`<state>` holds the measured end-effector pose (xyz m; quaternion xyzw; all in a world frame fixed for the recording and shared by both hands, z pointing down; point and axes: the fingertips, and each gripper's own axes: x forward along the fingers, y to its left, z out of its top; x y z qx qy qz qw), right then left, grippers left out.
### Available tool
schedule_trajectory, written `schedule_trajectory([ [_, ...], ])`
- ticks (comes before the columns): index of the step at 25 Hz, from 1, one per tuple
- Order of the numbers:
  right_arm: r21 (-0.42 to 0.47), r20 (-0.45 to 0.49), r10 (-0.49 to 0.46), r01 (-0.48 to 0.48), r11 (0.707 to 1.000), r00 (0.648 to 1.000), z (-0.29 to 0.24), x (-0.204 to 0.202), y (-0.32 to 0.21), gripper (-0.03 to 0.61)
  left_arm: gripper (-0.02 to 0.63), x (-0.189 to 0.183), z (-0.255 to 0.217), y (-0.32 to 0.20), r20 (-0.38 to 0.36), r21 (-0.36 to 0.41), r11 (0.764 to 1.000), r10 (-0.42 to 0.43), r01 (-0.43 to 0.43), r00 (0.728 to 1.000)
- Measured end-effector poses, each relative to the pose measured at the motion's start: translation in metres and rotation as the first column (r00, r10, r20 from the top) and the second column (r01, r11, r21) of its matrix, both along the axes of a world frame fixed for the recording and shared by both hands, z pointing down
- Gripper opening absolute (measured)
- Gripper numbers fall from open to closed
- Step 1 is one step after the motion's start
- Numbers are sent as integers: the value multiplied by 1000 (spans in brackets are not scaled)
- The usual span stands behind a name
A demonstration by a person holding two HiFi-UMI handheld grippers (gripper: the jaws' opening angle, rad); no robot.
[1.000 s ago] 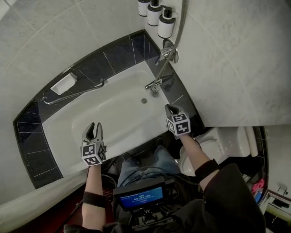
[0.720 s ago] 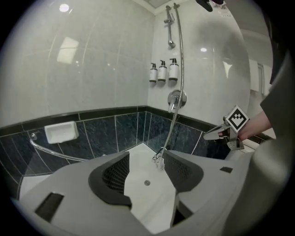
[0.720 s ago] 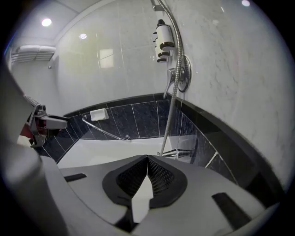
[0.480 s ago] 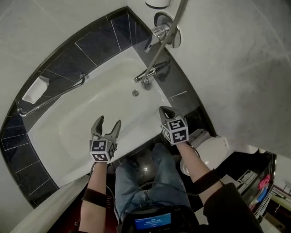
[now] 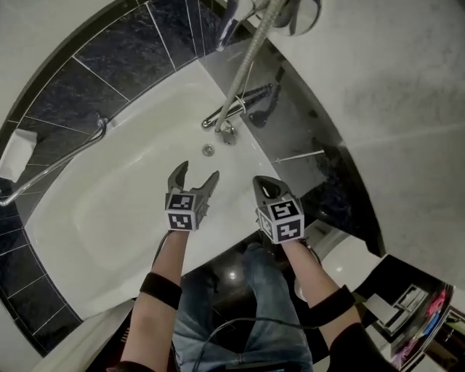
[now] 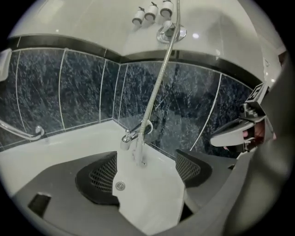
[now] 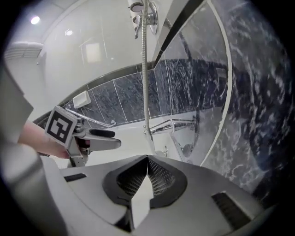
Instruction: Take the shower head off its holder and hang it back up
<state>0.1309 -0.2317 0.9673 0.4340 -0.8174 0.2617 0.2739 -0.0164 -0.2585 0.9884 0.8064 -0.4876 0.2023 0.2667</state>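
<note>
A chrome shower hose [image 5: 243,69] climbs from the tub faucet [image 5: 227,120] to a round chrome wall fitting [image 5: 299,11] at the top edge; the shower head itself lies outside the pictures. My left gripper [image 5: 196,173] hovers over the white tub [image 5: 109,211]. Its jaws have just been opening and now stand wide with nothing between them. In the left gripper view the faucet [image 6: 131,136] and hose [image 6: 159,83] lie well beyond the left gripper [image 6: 145,166]. My right gripper [image 5: 265,185] is shut and empty beside it, pointing past the hose [image 7: 145,69].
A chrome grab rail [image 5: 58,156] runs along the dark tiled ledge at the left, with a white soap dish [image 5: 14,152] near it. The drain [image 5: 208,150] sits below the faucet. Three dispenser bottles [image 6: 150,11] hang high on the wall. A toilet [image 5: 349,251] stands at the lower right.
Both grippers have dropped lower over the tub's near rim. The left one moved right, closer to the right gripper, and its jaws opened wide. The right stayed shut.
</note>
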Motion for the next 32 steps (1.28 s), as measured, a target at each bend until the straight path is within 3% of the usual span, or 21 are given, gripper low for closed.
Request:
schedule_trajectory([
  [9,13,39,-21,21,1000,999,67,-6,-6,25,396,42,106,-64,-5,4,1000,1,-1,1000],
  [22,48,40,-26,24,999,999,105,-2,-26,25,370,72,170,-117,-11,11,1000,15,-15,1000],
  [25,41,44,-25,24,999,999,106,-2,-25,25,317,75,172,-120,4,22,999,23,-23,1000],
  [29,43,40,-30,28,999,999,107,0,-24,25,139,69,175,-120,61,35,999,9,-11,998],
  [32,40,41,-27,25,999,999,109,1,-23,25,134,64,178,-116,84,43,999,8,-11,996],
])
